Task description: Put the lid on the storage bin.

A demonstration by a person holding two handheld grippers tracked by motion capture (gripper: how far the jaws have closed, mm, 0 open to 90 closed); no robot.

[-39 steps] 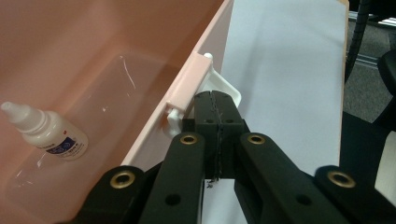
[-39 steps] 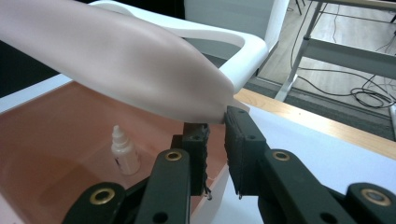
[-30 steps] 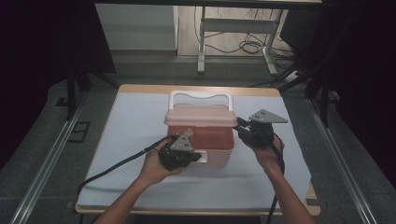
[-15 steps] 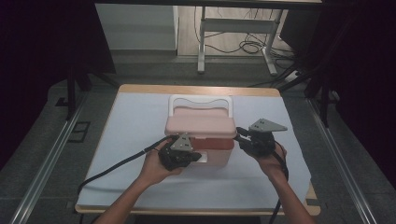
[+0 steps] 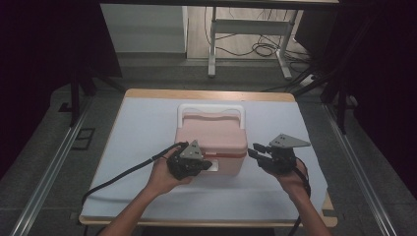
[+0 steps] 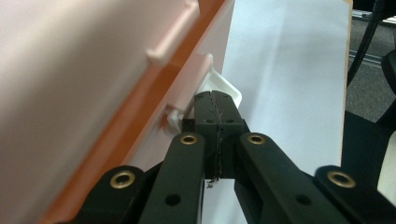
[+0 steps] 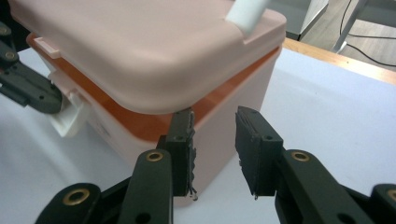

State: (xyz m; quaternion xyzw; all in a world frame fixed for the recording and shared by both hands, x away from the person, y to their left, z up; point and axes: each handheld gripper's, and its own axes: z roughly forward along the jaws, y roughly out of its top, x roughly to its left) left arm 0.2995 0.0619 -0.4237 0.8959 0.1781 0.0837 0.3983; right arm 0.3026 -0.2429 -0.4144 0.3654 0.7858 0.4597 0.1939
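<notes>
A pink cooler box point(image 5: 211, 142) with a white handle point(image 5: 211, 109) folded back stands mid-table on the white cover point(image 5: 142, 123). An orange band runs between lid and body point(image 7: 140, 51). My left gripper point(image 5: 209, 166) is shut at the box's front, its tips point(image 6: 215, 100) against the white latch point(image 6: 224, 88), with nothing between the pads. My right gripper point(image 5: 254, 150) hovers by the box's right front corner. Its jaws point(image 7: 215, 135) have just been opening and nothing is between them; the corner lies just beyond the left pad.
The table's wooden edge point(image 5: 211, 94) shows at the far side. Metal rails point(image 5: 44, 172) run along the floor on both sides. A desk frame point(image 5: 246, 29) and loose cables point(image 5: 265, 49) lie beyond the table. White cover extends left and right of the box.
My right gripper has moved down and toward the near edge, from beside the lid to the box's lower right corner, and its jaws stand wider. The left gripper has stayed at the latch.
</notes>
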